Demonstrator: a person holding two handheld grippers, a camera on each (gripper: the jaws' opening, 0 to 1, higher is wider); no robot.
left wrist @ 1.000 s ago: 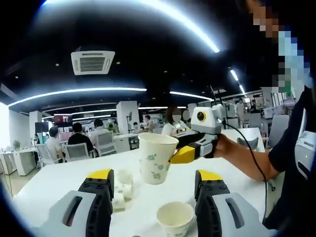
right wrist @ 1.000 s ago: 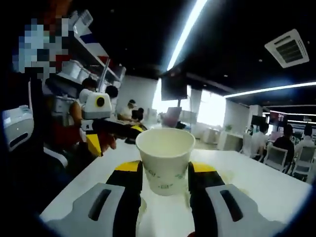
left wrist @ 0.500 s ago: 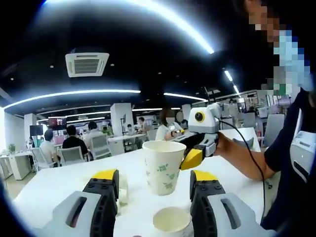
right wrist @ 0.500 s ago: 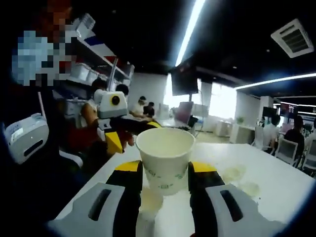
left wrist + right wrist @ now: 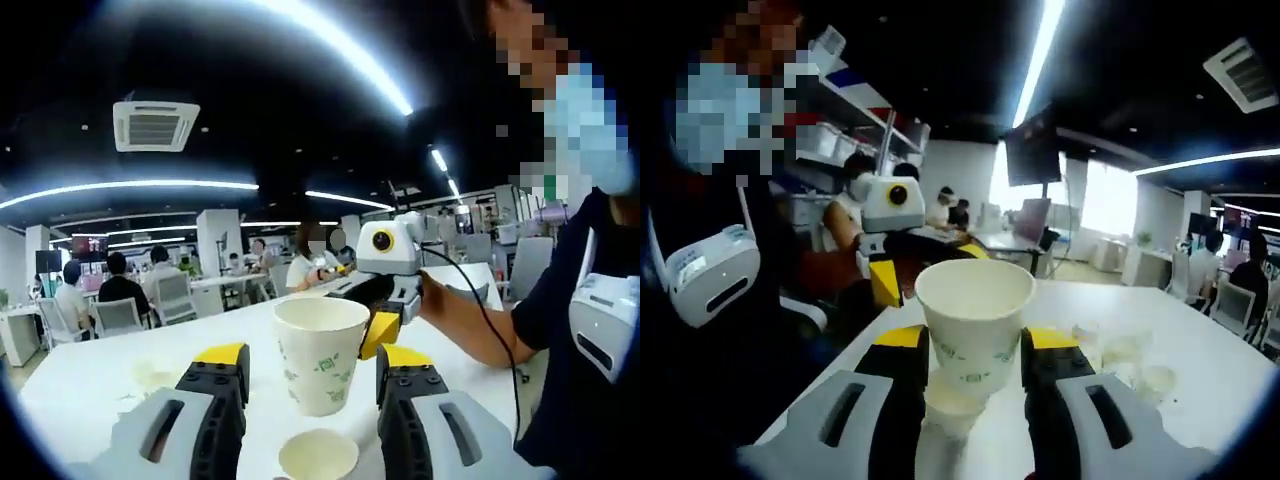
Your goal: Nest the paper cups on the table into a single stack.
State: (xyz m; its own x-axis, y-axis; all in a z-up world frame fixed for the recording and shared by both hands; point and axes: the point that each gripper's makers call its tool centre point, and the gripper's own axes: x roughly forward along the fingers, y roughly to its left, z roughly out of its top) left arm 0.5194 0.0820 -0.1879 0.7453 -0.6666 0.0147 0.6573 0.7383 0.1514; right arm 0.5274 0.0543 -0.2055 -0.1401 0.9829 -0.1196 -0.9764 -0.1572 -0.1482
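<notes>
Paper cup [image 5: 973,335], white with green print, is sitting clamped between the jaws of the right gripper [image 5: 975,365], lower than half a second ago and now directly above a second cup [image 5: 318,457] standing on the white table [image 5: 90,380]. Held cup's long axis is running upright, mouth pointing up. Left gripper [image 5: 310,375] is hovering with jaws spread, gripping nothing.

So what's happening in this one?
A person holds a gripper in each hand over a white table. The right gripper is shut on a paper cup, holding it above a second cup standing between the open left gripper's jaws. More cups sit further off.
</notes>
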